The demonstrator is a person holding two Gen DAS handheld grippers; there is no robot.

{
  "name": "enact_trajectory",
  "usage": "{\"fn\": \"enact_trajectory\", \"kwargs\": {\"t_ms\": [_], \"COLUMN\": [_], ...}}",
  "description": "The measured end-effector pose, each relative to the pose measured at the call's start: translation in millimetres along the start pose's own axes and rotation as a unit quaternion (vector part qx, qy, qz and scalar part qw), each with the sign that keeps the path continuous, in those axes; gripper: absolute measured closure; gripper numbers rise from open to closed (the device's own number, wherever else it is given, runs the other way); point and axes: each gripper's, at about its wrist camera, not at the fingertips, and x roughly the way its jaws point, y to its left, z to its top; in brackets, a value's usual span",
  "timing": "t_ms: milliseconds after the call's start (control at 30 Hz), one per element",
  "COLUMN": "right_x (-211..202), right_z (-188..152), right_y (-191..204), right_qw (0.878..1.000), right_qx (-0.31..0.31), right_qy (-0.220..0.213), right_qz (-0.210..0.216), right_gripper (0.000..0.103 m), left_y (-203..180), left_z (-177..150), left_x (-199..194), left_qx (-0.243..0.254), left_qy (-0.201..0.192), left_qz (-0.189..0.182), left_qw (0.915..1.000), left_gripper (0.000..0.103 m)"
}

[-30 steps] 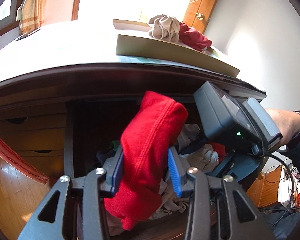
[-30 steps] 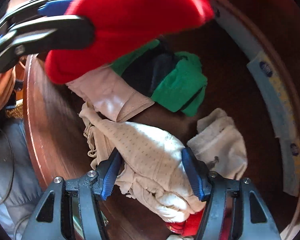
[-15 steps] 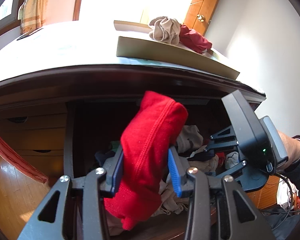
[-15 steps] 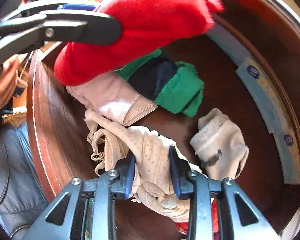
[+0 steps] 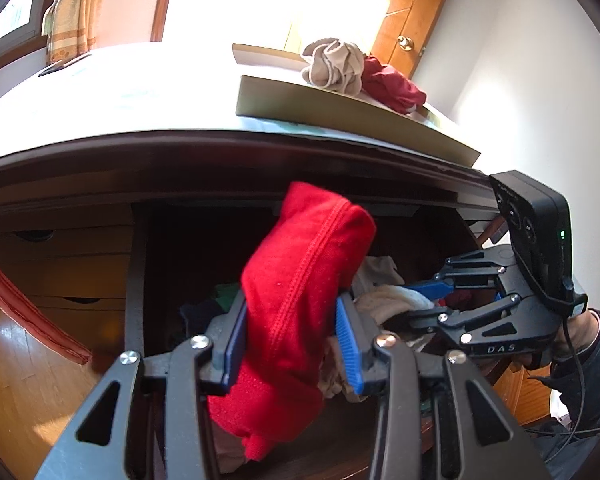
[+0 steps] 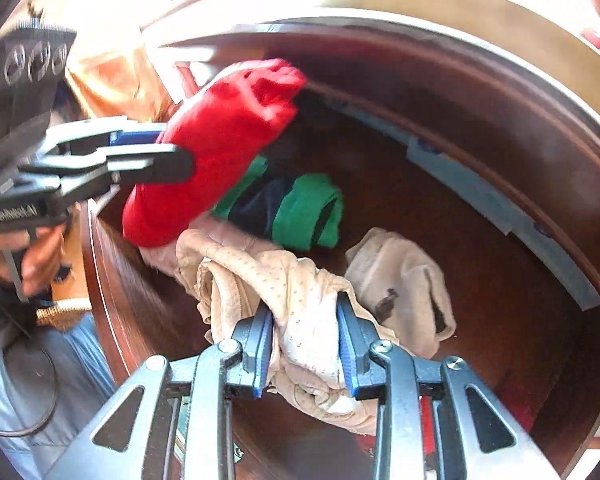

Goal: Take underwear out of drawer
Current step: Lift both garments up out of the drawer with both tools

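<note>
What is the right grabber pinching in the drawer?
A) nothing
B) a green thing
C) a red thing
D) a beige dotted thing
D: the right gripper has its blue pads pressed on the beige dotted underwear, while the red underwear sits in the left gripper.

I see the open drawer (image 6: 500, 320) filling most of the right wrist frame. In it a folded garment (image 6: 308, 212) lies centre, a crumpled one (image 6: 400, 280) to its lower right. My right gripper (image 6: 304, 344) at lower centre pinches a dotted garment (image 6: 300, 304). Upper left, my left gripper (image 5: 290, 340) grips another garment (image 6: 220, 148) above the drawer. In the left wrist frame, two bundles (image 5: 336, 66) sit on a flat box (image 5: 340, 108) on the dresser top (image 5: 100, 104).
</note>
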Motion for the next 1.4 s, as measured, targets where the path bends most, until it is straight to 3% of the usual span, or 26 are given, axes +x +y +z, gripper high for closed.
{"fn": "enact_trajectory", "kwargs": {"t_ms": [400, 933, 1400], "right_x": [-48.6, -75.6, -96.3], "right_z": [-1.0, -14.1, -35.9], "right_y": [-37.7, -31.6, -31.2], "right_qw": [0.995, 0.983, 0.975], "right_qx": [0.067, 0.079, 0.081], "right_qy": [-0.078, -0.162, -0.205], "right_qz": [-0.001, -0.020, -0.027], "right_gripper": [0.072, 0.072, 0.072], "left_y": [2.9, -5.3, -12.6], "left_z": [-1.4, -11.9, -12.2], "left_x": [-1.5, 5.5, -1.7], "left_qx": [-0.017, -0.014, -0.010], "left_qy": [-0.020, -0.045, -0.074], "left_qz": [-0.003, -0.002, -0.010], "left_qw": [0.9996, 0.9989, 0.9971], "left_gripper": [0.063, 0.063, 0.063]}}
